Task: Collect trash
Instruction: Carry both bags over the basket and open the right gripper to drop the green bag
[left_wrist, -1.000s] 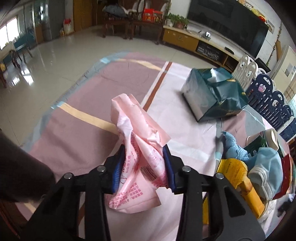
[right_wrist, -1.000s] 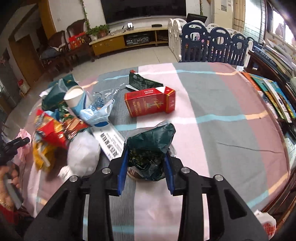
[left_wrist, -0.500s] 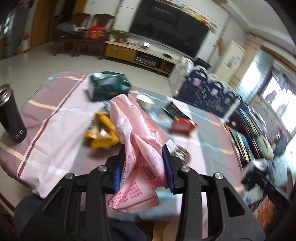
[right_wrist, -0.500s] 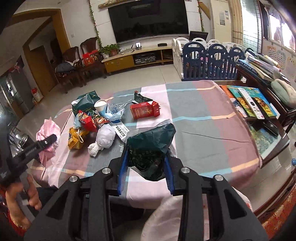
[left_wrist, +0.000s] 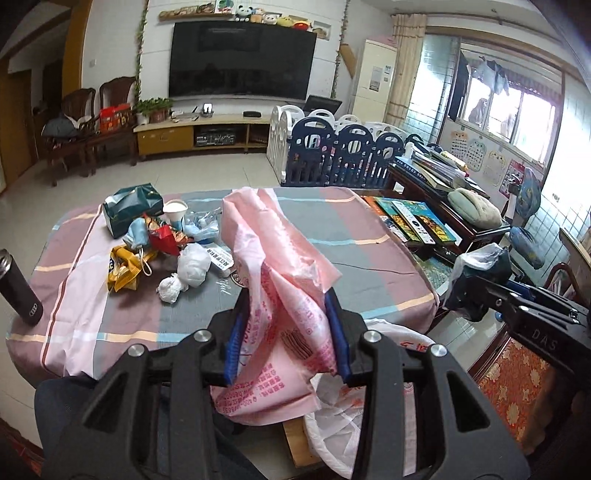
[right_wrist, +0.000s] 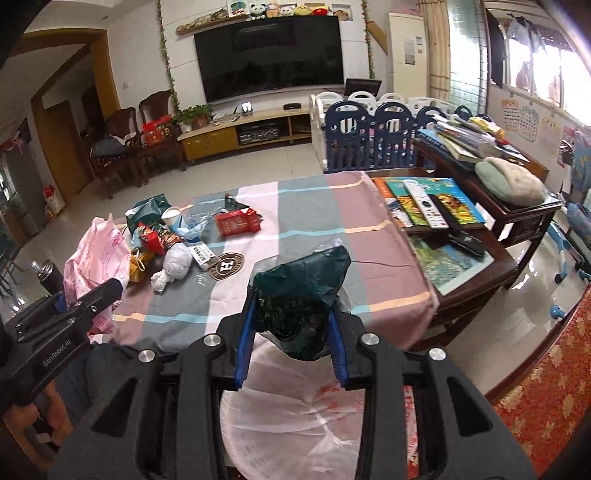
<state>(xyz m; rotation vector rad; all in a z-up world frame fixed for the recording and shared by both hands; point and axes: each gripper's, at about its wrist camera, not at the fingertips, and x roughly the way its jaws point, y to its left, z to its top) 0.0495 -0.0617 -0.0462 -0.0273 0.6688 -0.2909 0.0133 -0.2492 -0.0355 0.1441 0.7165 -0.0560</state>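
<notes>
At the far left of the worktop (left_wrist: 332, 236) a black flask (left_wrist: 18, 288) stands upright, apart from the litter. Next over, a trash heap: green tissue pack (left_wrist: 131, 206), paper cup (left_wrist: 174, 211), yellow wrapper (left_wrist: 123, 266), red snack bag (left_wrist: 164, 236), white crumpled wads (left_wrist: 184, 267); red carton (right_wrist: 236, 221) just beside the heap, seen from the right wrist. All light, soft, crinkly stuff; the carton is the stiffest piece, best pinched across its narrow sides, wads and wrappers anywhere on a bunched fold. Centre, left gripper (left_wrist: 286, 339) has its jaws clamped on a pink plastic bag (left_wrist: 273, 266), thin slippery film, bunched between the pads, loose top flopping over the worktop edge. Below it, off the worktop's near edge, a white bin liner (right_wrist: 295, 417) gapes open, likely the drop target. Right, right gripper (right_wrist: 291, 328) grips a dark green foil wrapper (right_wrist: 301, 291), crumpled, weightless, held above the liner mouth. Both pieces should fall freely on release; film may cling to the pads. Far right, books on a side table (right_wrist: 480, 266), not trash.
</notes>
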